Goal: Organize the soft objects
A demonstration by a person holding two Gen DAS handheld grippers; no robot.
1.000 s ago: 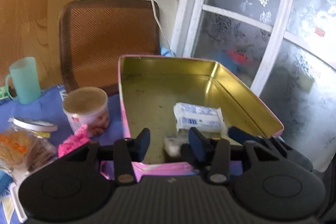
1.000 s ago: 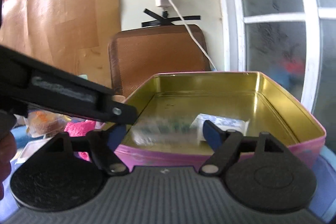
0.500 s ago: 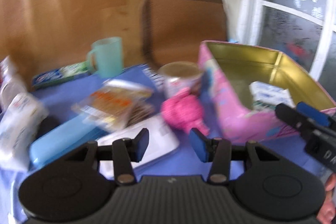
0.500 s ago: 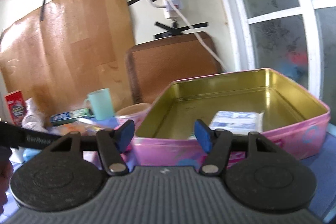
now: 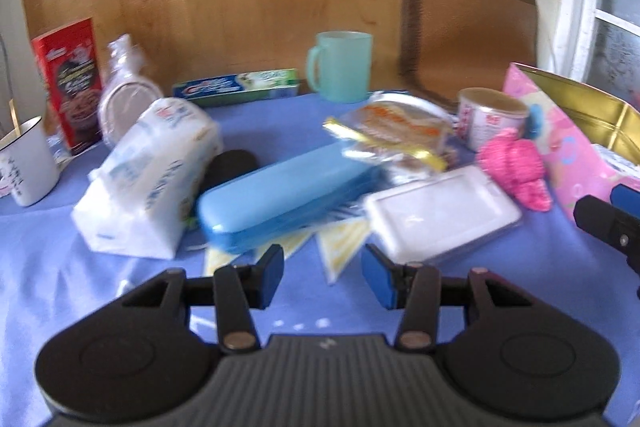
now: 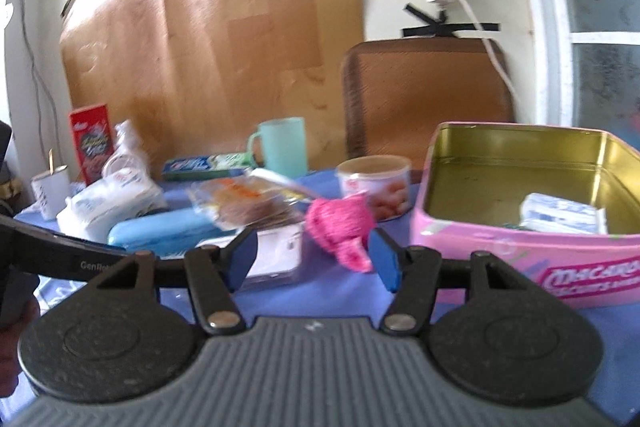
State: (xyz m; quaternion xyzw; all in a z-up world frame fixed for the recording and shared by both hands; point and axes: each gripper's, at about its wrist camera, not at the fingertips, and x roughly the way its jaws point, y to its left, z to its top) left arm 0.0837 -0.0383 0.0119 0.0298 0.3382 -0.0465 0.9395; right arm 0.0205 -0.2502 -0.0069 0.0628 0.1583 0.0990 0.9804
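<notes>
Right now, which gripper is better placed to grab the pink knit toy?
Right gripper: open, with the pink knit toy framed between its fingers. Left gripper faces the blue case.

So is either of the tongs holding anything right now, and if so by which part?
Nothing is held. The left tongs and the right tongs are both open and empty above the blue cloth.

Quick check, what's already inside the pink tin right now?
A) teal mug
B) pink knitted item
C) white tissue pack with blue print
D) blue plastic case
C: in the right wrist view a white tissue pack lies on the gold floor of the pink tin; the other three sit outside on the blue cloth.
</notes>
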